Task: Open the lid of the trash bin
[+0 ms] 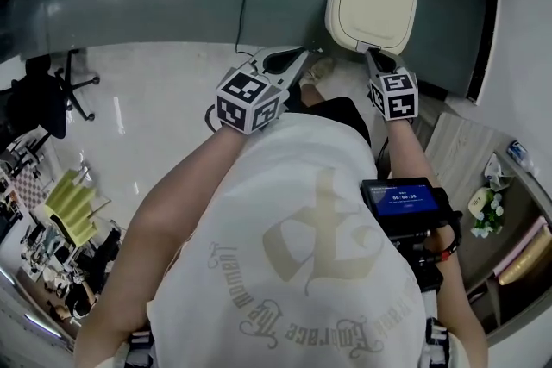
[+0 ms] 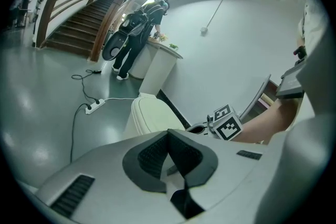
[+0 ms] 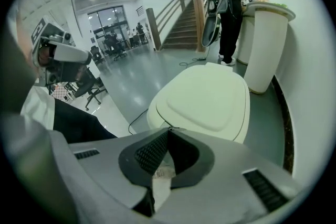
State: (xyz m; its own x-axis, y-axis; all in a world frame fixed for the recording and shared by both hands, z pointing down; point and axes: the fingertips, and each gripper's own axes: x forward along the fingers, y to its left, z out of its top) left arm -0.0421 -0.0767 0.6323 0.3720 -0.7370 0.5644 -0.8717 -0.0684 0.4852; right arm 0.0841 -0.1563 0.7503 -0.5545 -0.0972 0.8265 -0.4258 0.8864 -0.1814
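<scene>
Both forearms (image 1: 185,177) stretch forward toward 12 o'clock, left tool (image 1: 299,56) and right tool (image 1: 371,56) each pressed together empty, just before the closed trash bin lid (image 1: 373,0).

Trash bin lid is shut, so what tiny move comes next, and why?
Probably ease the right gripper forward to the front edge of the lid: it lies flat and closed, and that gripper, jaws shut and empty, hovers nearest.
</scene>
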